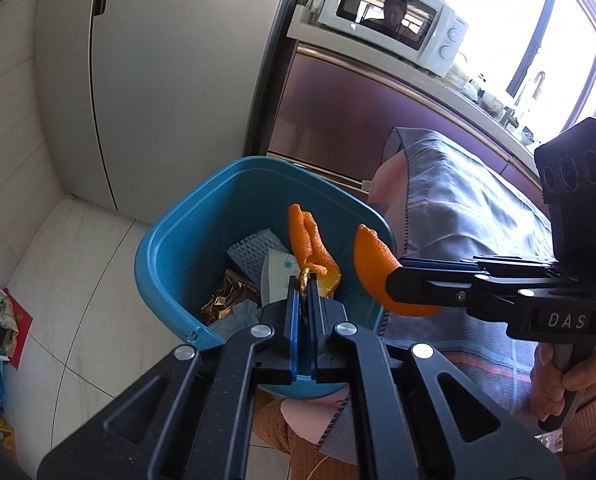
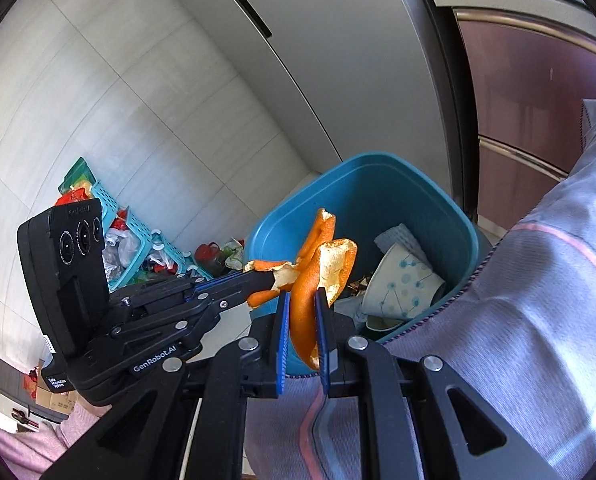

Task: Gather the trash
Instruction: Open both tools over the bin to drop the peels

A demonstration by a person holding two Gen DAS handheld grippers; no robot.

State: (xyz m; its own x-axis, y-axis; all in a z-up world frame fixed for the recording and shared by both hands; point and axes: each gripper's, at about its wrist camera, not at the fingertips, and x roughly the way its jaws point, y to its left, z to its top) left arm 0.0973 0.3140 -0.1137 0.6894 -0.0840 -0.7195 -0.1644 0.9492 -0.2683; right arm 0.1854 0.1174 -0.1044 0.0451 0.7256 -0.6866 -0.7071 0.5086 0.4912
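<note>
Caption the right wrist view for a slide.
Both grippers, left and right, hold orange peels over a blue bin of trash.

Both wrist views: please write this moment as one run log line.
left gripper: shut on orange peel | right gripper: shut on second peel | both over blue bin | bin holds paper cup
</note>
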